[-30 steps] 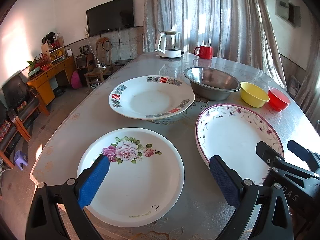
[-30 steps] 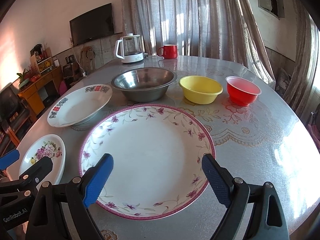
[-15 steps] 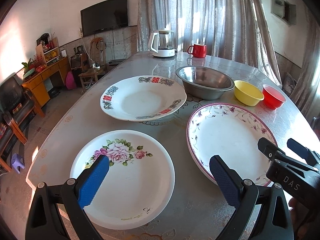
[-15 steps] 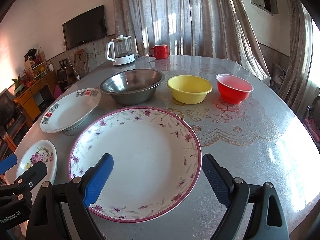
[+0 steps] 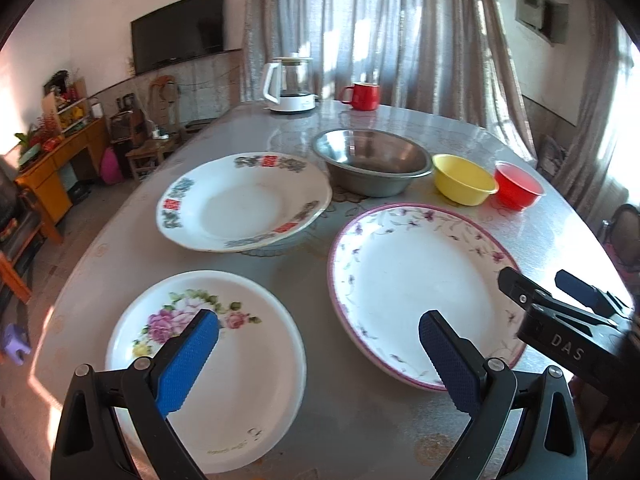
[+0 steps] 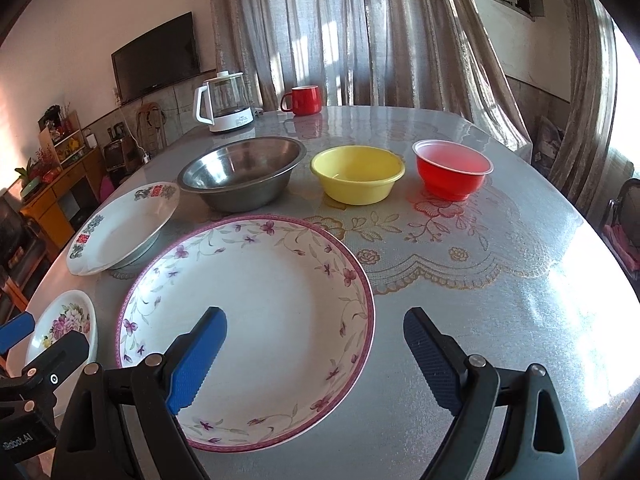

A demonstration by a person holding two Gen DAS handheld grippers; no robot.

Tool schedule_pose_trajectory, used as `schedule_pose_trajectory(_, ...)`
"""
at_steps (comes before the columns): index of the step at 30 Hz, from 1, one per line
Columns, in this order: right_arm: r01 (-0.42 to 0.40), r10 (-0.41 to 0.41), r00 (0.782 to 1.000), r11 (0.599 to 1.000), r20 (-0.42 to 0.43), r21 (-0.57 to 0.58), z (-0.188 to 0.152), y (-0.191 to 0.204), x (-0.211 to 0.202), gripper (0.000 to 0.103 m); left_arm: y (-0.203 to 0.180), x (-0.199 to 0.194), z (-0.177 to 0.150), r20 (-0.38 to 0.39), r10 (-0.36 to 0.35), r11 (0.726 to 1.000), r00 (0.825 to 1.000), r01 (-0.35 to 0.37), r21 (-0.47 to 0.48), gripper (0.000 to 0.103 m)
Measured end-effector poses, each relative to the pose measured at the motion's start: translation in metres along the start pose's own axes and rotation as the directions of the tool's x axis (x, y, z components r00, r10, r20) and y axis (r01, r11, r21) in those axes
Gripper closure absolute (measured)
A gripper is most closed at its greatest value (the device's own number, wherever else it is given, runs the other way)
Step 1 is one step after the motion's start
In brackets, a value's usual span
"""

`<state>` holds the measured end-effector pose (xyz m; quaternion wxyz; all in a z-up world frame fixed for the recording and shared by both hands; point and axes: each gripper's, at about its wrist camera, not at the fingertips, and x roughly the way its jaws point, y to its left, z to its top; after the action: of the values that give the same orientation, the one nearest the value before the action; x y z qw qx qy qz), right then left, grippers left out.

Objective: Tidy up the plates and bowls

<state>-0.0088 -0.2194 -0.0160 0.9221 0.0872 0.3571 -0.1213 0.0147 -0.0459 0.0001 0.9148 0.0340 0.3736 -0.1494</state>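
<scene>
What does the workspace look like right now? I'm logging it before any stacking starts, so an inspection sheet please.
Surface: table under a glossy clear cover over lace; sun glare at the right edge.
Job's things: rose plate, purple-rimmed plate and red-emblem plate lie apart; steel bowl, yellow bowl and red bowl stand in a row, none stacked.
Clutter: kettle, red mug at the far end.
Grippers: left gripper open over the rose plate's right part; right gripper open over the purple-rimmed plate's near right; both empty.
Cables: nothing seen on the table.
Surroundings: curtains, wall TV.
</scene>
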Motion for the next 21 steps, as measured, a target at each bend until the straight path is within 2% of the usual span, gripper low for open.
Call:
schedule_pose_trajectory(4, 0.010, -0.010, 1.000, 0.999, -0.013, 0.031, 0.004, -0.016, 0.005, 0.011, -0.001, 0.007, 0.007, -0.020, -0.134, 0.991, 0.991, 0.134, -0.004, 0.002)
schedule_pose_trajectory(7, 0.014, -0.012, 0.999, 0.999, -0.045, 0.039, 0.005, -0.028, 0.012, 0.013, -0.003, 0.016, 0.018, -0.045, -0.196, 0.981, 0.980, 0.196, 0.005, 0.003)
schedule_pose_trajectory(9, 0.012, -0.008, 0.998, 0.999, -0.070, 0.053, 0.004, -0.035, 0.017, 0.019, 0.000, 0.022, 0.025, -0.062, -0.220, 0.976, 0.974, 0.219, -0.019, 0.005)
schedule_pose_trajectory(11, 0.010, -0.005, 0.996, 0.998, -0.091, 0.058, 0.002, -0.040, 0.023, 0.030, 0.005, 0.031, 0.032, -0.090, -0.279, 0.960, 0.956, 0.276, -0.043, 0.013)
schedule_pose_trajectory(12, 0.000, 0.005, 0.995, 0.998, -0.102, 0.058, 0.001, -0.041, 0.025, 0.034, 0.006, 0.035, 0.034, -0.101, -0.285, 0.958, 0.953, 0.282, -0.048, 0.014)
schedule_pose_trajectory(14, -0.021, 0.027, 0.992, 0.998, -0.122, 0.053, -0.002, -0.042, 0.029, 0.052, 0.007, 0.043, 0.038, -0.118, -0.303, 0.953, 0.946, 0.299, -0.052, 0.026)
schedule_pose_trajectory(17, -0.025, 0.032, 0.989, 0.998, -0.147, 0.049, -0.005, -0.042, 0.034, 0.066, 0.005, 0.056, 0.040, -0.163, -0.327, 0.945, 0.931, 0.324, -0.047, 0.037)
schedule_pose_trajectory(18, -0.036, 0.044, 0.988, 0.998, -0.150, 0.056, -0.006, -0.044, 0.035, 0.067, 0.005, 0.060, 0.039, -0.178, -0.329, 0.944, 0.927, 0.326, -0.051, 0.041)
schedule_pose_trajectory(19, -0.041, 0.049, 0.987, 0.998, -0.150, 0.056, -0.006, -0.044, 0.035, 0.067, 0.006, 0.065, 0.039, -0.199, -0.333, 0.943, 0.922, 0.328, -0.058, 0.049)
schedule_pose_trajectory(20, -0.044, 0.051, 0.987, 0.998, -0.151, 0.053, -0.006, -0.044, 0.035, 0.067, 0.007, 0.067, 0.040, -0.187, -0.316, 0.949, 0.930, 0.313, -0.050, 0.049)
schedule_pose_trajectory(21, -0.047, 0.054, 0.987, 0.998, -0.152, 0.049, -0.006, -0.044, 0.035, 0.067, 0.007, 0.070, 0.040, -0.196, -0.314, 0.949, 0.929, 0.310, -0.050, 0.050)
